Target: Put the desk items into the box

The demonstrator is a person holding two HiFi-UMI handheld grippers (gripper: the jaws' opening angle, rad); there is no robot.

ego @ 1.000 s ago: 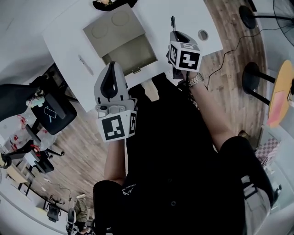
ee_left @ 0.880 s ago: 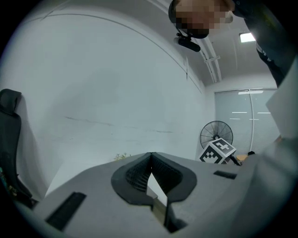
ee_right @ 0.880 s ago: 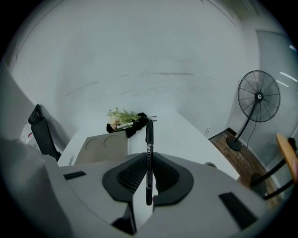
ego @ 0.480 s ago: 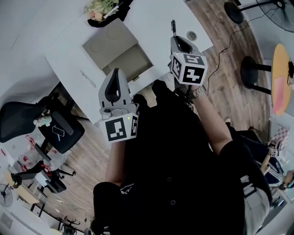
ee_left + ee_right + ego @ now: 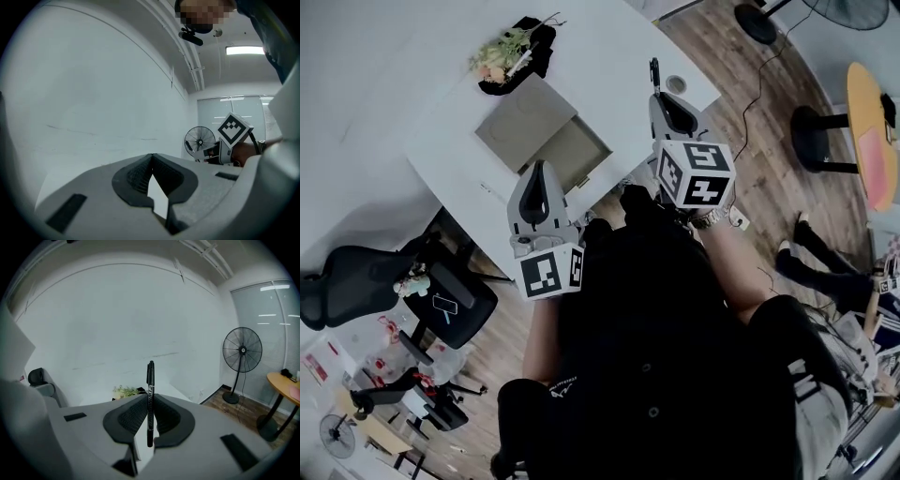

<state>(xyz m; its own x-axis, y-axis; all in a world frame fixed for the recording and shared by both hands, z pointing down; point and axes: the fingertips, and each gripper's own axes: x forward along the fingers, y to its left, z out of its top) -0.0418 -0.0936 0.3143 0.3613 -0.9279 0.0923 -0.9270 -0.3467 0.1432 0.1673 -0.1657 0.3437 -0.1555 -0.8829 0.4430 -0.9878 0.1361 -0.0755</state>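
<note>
While the black marker (image 5: 150, 394) runs along the jaws of the right gripper (image 5: 149, 414), which clamp its lower barrel, its clip end projects past their tips, away from us. We see it above the near edge of the white desk (image 5: 600, 47), with the open box (image 5: 565, 153) near on the left. Left gripper (image 5: 152, 164): jaws together, empty.

The marker pen (image 5: 150, 380) is black, with pale lettering printed along its barrel. The right gripper (image 5: 656, 94) and left gripper (image 5: 540, 169) are coloured light grey, with black ribbed pads (image 5: 124, 422) and black-and-white square patterns on their cubes. The desk (image 5: 609, 56) is white and the cardboard box (image 5: 525, 117) dull beige.
</note>
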